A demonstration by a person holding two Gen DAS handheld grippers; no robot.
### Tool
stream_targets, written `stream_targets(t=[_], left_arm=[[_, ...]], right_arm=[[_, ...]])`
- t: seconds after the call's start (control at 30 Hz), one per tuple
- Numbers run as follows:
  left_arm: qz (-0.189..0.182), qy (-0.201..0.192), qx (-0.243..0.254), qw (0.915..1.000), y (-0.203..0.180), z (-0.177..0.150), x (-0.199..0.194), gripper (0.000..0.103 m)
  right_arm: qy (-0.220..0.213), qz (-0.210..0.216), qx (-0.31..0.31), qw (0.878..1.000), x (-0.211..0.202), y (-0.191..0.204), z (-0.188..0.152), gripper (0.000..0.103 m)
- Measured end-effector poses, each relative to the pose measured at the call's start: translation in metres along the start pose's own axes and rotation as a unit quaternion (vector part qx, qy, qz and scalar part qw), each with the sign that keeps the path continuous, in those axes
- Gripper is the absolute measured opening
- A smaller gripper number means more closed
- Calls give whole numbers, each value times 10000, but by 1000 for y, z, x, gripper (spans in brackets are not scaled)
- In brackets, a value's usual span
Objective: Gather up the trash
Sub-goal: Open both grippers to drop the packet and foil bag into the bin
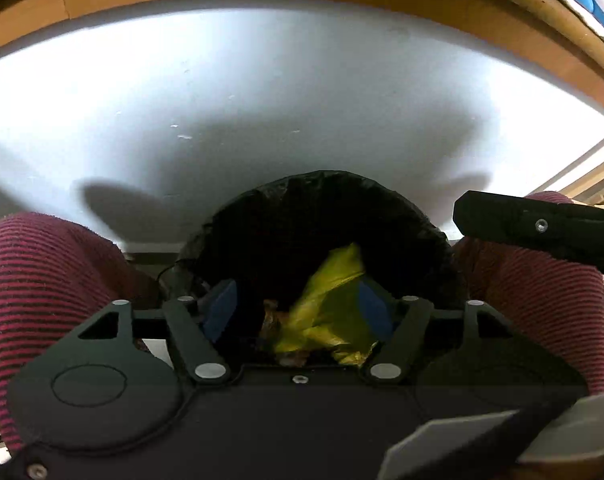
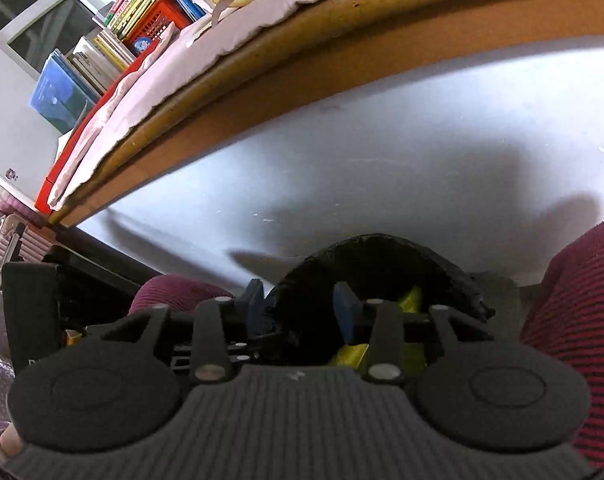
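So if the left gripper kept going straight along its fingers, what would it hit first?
Most likely the yellow wrapper lying between its blue fingers, inside the black-lined bin. The left gripper points into the bin's mouth; how far below the wrapper sits is unclear.

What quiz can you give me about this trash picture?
1. True or false: the bin is lined with a black bag.
2. What colour is the crumpled wrapper at the bin's mouth? A) red B) yellow C) white
3. Fill in the word: the bin stands between the person's two striped ____.

Key: 1 true. 2 B. 3 knees.
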State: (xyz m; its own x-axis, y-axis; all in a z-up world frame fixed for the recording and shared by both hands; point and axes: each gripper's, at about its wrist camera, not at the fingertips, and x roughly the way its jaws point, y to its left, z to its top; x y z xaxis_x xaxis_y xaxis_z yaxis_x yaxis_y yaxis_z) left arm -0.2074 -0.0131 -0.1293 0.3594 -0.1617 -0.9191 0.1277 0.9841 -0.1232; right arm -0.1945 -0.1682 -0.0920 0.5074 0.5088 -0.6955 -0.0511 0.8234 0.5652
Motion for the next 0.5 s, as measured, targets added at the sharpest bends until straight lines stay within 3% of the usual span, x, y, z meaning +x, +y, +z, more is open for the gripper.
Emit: stream_targets(t=[0.33, 0.5], left_arm=[[56, -217, 46, 9997, 0, 2, -11, 76], [176, -760, 116, 9969, -2, 7, -36, 76]], right_arm=[[-107, -52, -275, 9996, -8, 4, 3, 64], [-287, -60, -594, 9978, -19, 13, 7, 68]])
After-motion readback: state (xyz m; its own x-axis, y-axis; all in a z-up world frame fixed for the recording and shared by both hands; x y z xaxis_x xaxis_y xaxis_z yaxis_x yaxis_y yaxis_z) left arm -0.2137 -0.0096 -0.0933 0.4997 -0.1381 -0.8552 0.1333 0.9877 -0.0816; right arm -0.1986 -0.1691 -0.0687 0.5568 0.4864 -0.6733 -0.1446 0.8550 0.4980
